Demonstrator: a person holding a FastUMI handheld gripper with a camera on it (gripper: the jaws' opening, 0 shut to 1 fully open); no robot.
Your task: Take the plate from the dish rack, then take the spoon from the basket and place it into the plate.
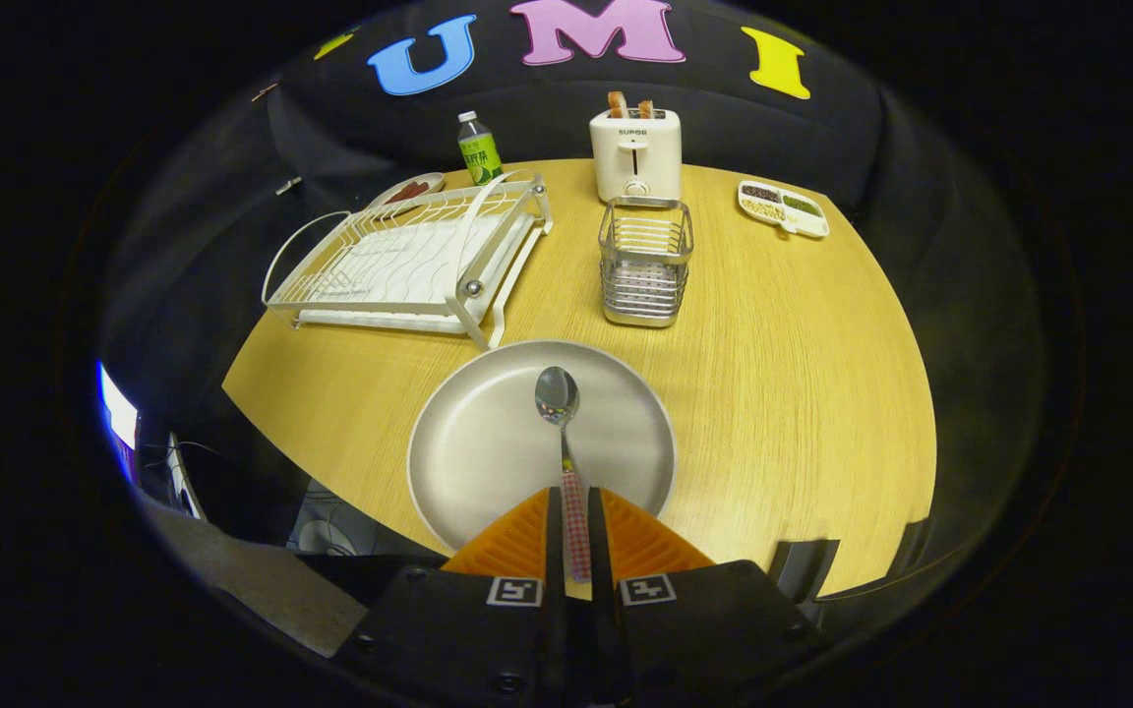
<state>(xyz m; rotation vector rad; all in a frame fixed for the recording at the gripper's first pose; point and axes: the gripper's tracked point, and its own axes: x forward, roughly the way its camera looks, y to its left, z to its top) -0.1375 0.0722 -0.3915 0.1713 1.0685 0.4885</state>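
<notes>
Gripper (pixel 574 511) over the near edge of the table (pixel 803 393). Fingers nearly closed, pinching the spoon (pixel 560 413) by its handle; both pads look pressed on it. Bowl of the spoon points ahead, over the middle of the plate (pixel 488 442). Plate sits flat on the table just ahead of the fingers, rack (pixel 409 261) beyond it to the left with no dishes in it, basket (pixel 645 261) beyond it, straight on. Toaster (pixel 635 152) and bottle (pixel 479 147) further back, a snack tray (pixel 783 208) off to the right.

Step in hand, as I judge it: set the spoon down in the plate. Hard to tell from this angle whether the bowl already touches the plate or hangs just above.

To do it well: lower until the bowl rests on the plate, keep the handle level and inside the rim, then part the fingers slowly so the spoon does not flick or slide. Draw straight back afterwards, clear of the near rim.
</notes>
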